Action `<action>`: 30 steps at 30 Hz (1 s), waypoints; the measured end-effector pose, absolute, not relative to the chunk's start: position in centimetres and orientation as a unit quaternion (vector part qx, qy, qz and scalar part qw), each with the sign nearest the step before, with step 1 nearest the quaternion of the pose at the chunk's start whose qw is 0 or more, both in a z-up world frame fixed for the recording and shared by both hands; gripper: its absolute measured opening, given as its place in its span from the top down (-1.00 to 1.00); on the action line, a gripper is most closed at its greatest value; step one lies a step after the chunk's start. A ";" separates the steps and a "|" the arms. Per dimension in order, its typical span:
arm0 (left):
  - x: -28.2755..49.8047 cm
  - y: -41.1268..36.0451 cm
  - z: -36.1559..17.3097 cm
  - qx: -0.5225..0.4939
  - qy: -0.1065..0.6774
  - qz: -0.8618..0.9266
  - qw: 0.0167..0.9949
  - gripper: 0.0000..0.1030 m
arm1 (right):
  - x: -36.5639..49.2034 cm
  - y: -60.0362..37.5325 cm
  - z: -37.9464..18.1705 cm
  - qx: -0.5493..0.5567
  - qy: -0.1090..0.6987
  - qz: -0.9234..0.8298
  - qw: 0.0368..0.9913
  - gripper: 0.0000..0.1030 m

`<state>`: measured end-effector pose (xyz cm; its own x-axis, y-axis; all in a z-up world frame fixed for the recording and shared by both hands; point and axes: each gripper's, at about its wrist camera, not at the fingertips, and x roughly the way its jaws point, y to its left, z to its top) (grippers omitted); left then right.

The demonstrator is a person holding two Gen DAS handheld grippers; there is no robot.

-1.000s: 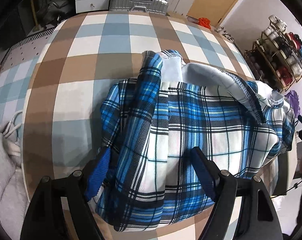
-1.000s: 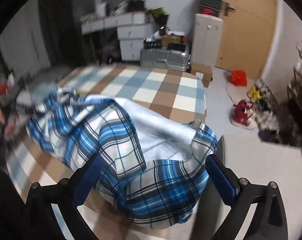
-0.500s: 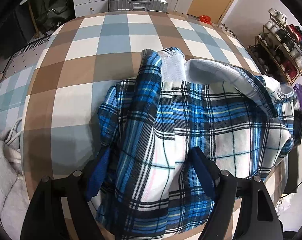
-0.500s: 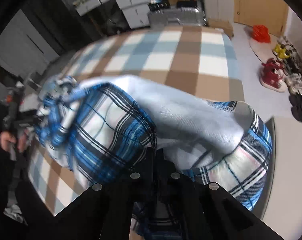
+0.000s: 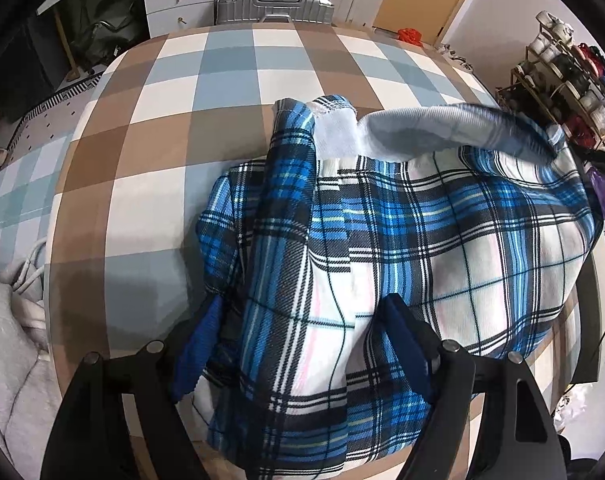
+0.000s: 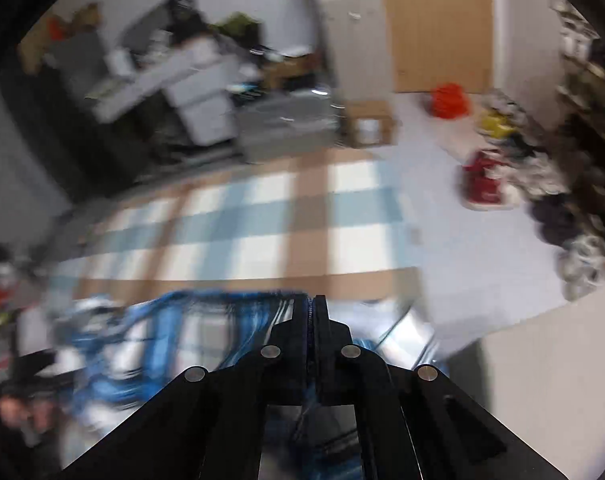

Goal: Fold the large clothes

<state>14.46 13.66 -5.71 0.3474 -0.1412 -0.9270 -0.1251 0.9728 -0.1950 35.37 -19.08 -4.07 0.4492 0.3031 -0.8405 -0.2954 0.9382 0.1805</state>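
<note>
Checked bedspread (image 5: pixel 238 80), plaid shirt (image 5: pixel 422 240) crosswise

Blue, white and black plaid shirt (image 5: pixel 402 248) with pale lining; bedcover (image 5: pixel 206 92) checked brown, white and grey-blue.

My right gripper (image 6: pixel 310 312) has its jaws pressed together over a blurred blue plaid garment (image 6: pixel 174 320). Beyond lies the checkered bedspread (image 6: pixel 262 232); red shoes (image 6: pixel 482 184) sit on the floor.

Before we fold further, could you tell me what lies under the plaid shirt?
The plaid shirt lies on the checked cover, which shows all around it. Whatever is directly beneath the shirt is covered.
</note>
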 end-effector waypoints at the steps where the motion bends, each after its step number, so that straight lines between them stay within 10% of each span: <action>1: 14.5 13.7 -5.8 -0.116 0.572 -0.004 0.812 -0.50 | 35.8 -19.2 -5.2 0.007 0.513 0.176 0.840 0.95; 8: 14.3 14.1 -5.9 -0.117 0.570 -0.005 0.813 -0.50 | 33.5 -24.7 -2.8 0.108 0.471 0.227 0.846 0.82; 9: 14.3 14.2 -5.9 -0.120 0.570 -0.003 0.813 -0.50 | 33.2 -25.4 -2.2 0.114 0.462 0.230 0.849 0.43; 10: 14.2 14.4 -5.9 -0.124 0.568 -0.002 0.814 -0.50 | 32.3 -26.5 -1.2 0.116 0.443 0.224 0.860 -0.56; 11: 14.0 14.5 -5.8 -0.127 0.565 0.002 0.815 -0.50 | 31.7 -27.0 -0.6 0.113 0.428 0.218 0.870 -1.00; 21: 9.3 14.1 -0.7 -0.158 0.507 -0.008 0.847 -0.50 | 29.3 -25.5 -3.8 0.002 0.485 0.222 0.846 -1.00; 30: 10.4 15.9 -7.4 -0.197 0.566 0.053 0.799 -0.50 | 31.5 -24.4 -10.2 0.032 0.588 0.185 0.787 -1.00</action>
